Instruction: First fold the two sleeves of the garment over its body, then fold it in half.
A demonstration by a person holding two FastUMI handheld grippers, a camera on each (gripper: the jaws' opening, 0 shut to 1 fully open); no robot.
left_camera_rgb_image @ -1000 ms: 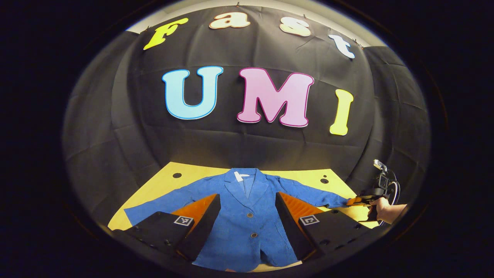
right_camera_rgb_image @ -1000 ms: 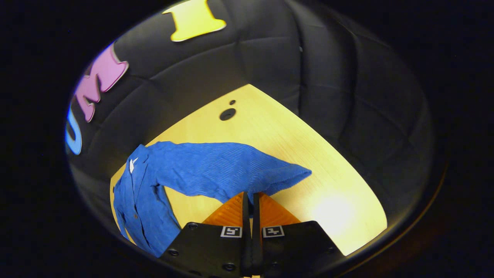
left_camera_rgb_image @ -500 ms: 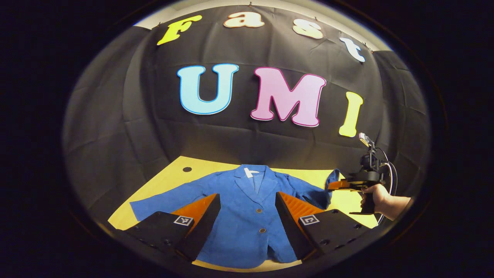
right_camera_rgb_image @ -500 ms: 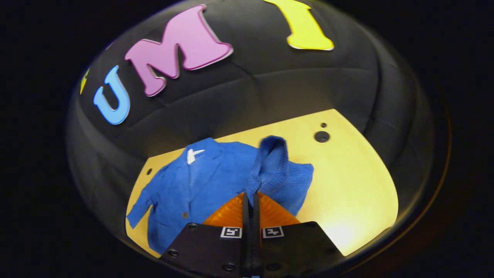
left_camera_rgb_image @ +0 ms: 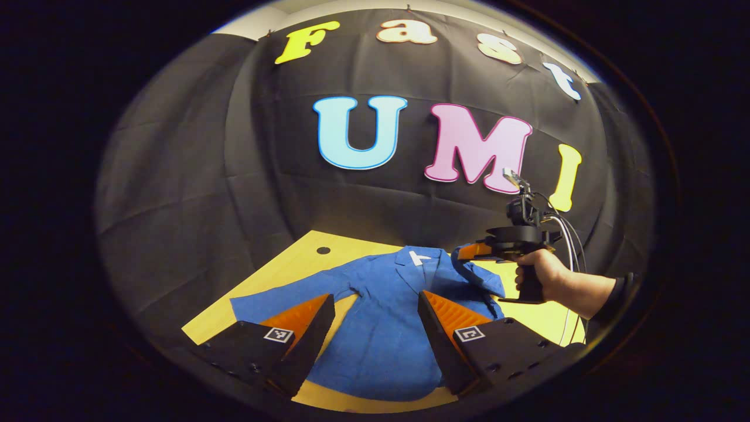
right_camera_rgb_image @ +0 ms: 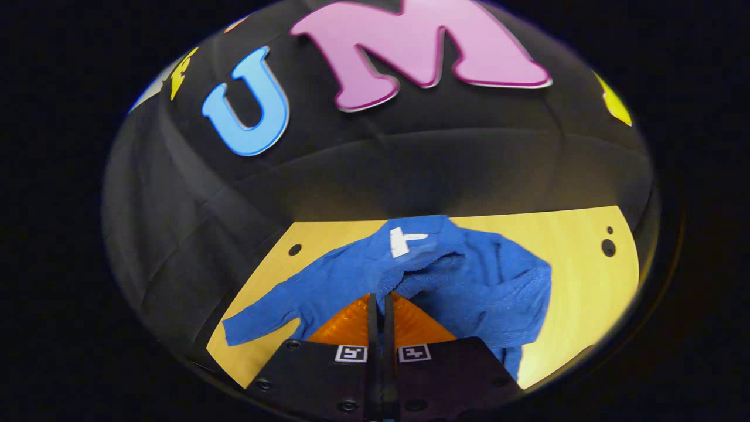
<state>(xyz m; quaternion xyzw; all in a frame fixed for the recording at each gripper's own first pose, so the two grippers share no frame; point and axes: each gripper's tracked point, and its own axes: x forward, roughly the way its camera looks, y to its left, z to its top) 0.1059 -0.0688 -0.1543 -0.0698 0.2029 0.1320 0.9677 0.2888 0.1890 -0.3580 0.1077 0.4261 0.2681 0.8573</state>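
A bright blue ribbed-knit jacket (left_camera_rgb_image: 381,340) with lapels and a small white neck label (right_camera_rgb_image: 404,240) lies face up on the pale yellow wooden tabletop (left_camera_rgb_image: 281,275), collar toward the black cloth wall (left_camera_rgb_image: 193,176). There is no box, bin or basket on the table; the jacket rests straight on the wood. In the left gripper view the left gripper (left_camera_rgb_image: 375,305) hangs above the jacket's lower front with its two fingers spread wide and nothing between them; the blue body of the jacket shows through the gap, and the jacket's long sleeve (left_camera_rgb_image: 275,299) on that side stretches flat over the table toward the near left corner. Farther off in that view, a hand (left_camera_rgb_image: 542,275) in a dark cuff grips the handle of the right gripper (left_camera_rgb_image: 469,252), which is raised above the table near the jacket's collar with the other sleeve's cuff (left_camera_rgb_image: 474,272) hanging from its tips in a lifted loop over the shoulder. In the right gripper view its fingers are pressed together on that cuff (right_camera_rgb_image: 410,275), the blue cloth bunched right at the tips, and the rest of the sleeve lies crumpled across the jacket's chest, just under the white label. A round dark hole (right_camera_rgb_image: 608,247) marks the table's far corner, well apart from the cloth.
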